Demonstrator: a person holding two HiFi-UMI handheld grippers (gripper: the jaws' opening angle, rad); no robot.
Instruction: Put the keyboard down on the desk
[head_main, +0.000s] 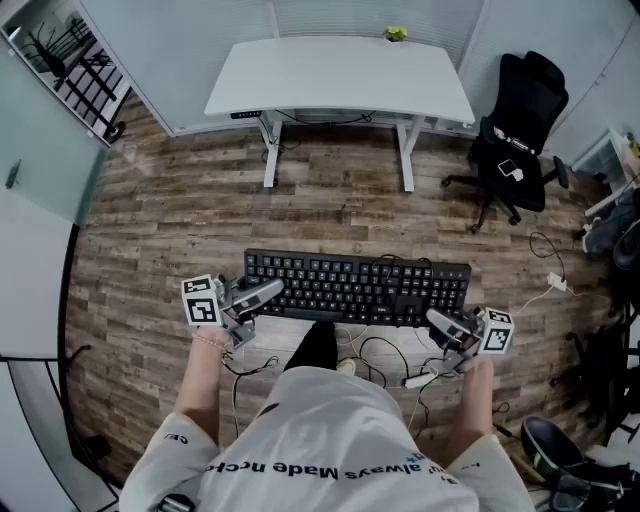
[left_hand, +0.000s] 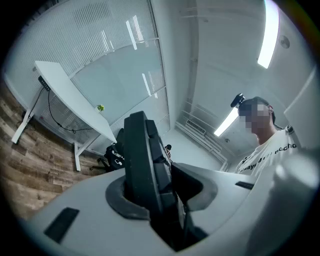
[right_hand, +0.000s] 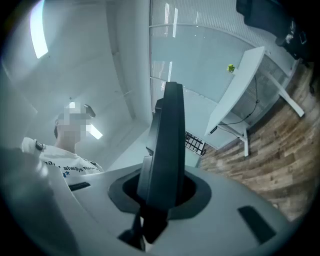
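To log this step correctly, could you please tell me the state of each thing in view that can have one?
Black full-size keyboard: held in the air, keys up, not yet set down.
Left gripper: shut on the keyboard's left end.
Right gripper: shut on its right end.
White desk: upright, small yellow-green object at its far edge.
Black office chair: nobody seated.

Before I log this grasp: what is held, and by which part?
The keyboard, by its two ends: left gripper on one, right gripper on the other.
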